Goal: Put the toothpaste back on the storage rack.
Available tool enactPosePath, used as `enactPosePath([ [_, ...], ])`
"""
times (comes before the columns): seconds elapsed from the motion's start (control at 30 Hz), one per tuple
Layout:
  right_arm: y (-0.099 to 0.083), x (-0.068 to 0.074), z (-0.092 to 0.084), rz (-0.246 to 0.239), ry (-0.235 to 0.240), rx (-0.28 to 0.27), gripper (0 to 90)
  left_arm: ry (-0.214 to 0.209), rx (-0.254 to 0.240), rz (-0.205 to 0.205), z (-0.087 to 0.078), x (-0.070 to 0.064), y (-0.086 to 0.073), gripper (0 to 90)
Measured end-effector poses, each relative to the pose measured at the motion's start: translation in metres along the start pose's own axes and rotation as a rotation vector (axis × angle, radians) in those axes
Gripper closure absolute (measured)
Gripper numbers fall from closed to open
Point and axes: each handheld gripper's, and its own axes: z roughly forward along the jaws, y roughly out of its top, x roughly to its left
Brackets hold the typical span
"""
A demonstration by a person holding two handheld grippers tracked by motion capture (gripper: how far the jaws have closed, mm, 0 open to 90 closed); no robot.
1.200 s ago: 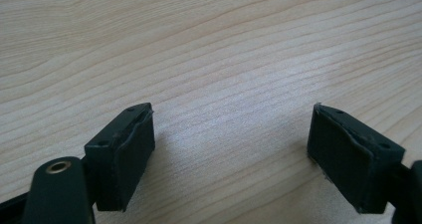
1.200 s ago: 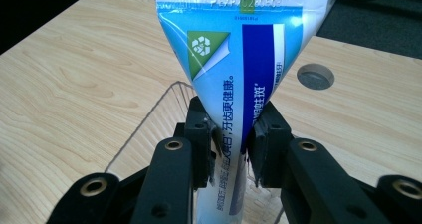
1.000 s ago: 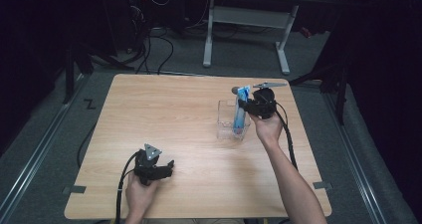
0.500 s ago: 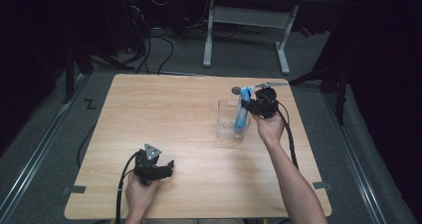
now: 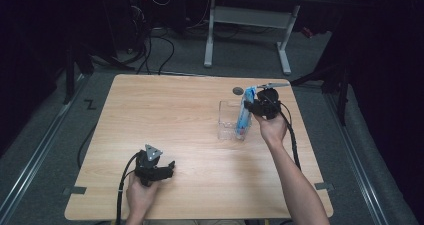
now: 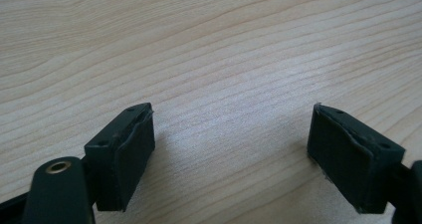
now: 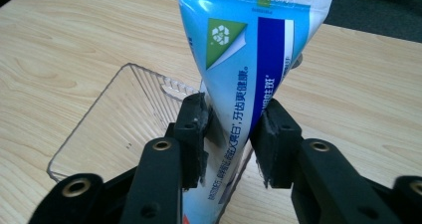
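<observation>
High view: right hand-held gripper (image 5: 251,106) loosening around toothpaste tube (image 5: 244,114) in clear bin (image 5: 226,120) near table edge (image 5: 310,135); left hand-held gripper (image 5: 167,169) open

You see a blue and white tube (image 7: 249,69) with a green triangle and dark-blue stripe, a clear ribbed box (image 7: 119,119), black jaws, and a pale wood-grain table (image 5: 170,115).

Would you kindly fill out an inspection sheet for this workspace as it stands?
Surface: wooden table, bare grain.
Job's things: blue tube standing in clear box.
Clutter: small dark disc behind the box.
Grippers: right gripper jaws have just been opening, tube between them; left gripper open, nothing between.
Cables: left cable and right cable trail off the table's near edge.
Surroundings: white-legged desk, floor cables.
</observation>
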Motion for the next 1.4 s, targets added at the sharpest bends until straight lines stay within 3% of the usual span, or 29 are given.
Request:
enactPosePath([
  [0.43, 0.001, 0.002, -0.010, -0.021, -0.013, -0.038, 47.6, 0.000, 0.000, 0.000, 0.000, 0.000, 0.000, 19.0],
  [1.4, -0.002, -0.017, -0.067, 0.001, -0.002, -0.140, 40.2, 0.000, -0.001, 0.001, 0.000, 0.000, 0.000, 19.1],
])
